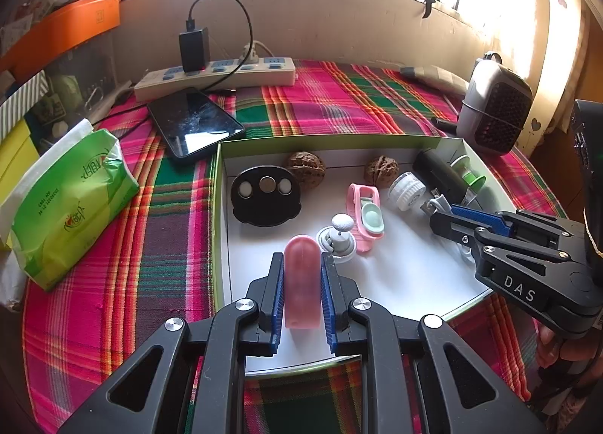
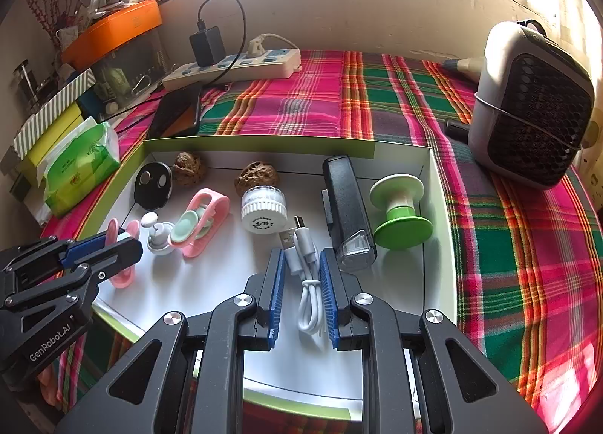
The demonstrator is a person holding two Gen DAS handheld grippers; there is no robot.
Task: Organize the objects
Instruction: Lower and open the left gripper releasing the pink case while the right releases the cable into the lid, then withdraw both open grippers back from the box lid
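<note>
Two tongs work over one shallow white box with a green rim, which sits on a plaid-covered counter.

Left tongs are clamped on a pink capsule-shaped piece, its rounded end pointing toward 12 o'clock, held over the box floor near the front edge. Right tongs are closed narrow on a white cable; its looped end lies between the blue pads and its two plugs stick out toward 12 o'clock (whether the cable is lifted off the floor I cannot tell).

Inside the box, seen from the right wrist camera: a black torch lies at 1 o'clock from the cable, just beside it, with a green-and-white spool to its right at 3 o'clock. A white round cap stands at 11 o'clock from the cable, and a walnut sits behind it. A second walnut lies at the back left, touching a black disc with three round insets. A pink clip with a pale green part rests between the disc and the cap, and a small grey knob stands just at its 9 o'clock side.

Outside the box, a green tissue pack lies at 9 o'clock, a phone and a power strip at 11 o'clock, and a grey fan at 2 o'clock.
</note>
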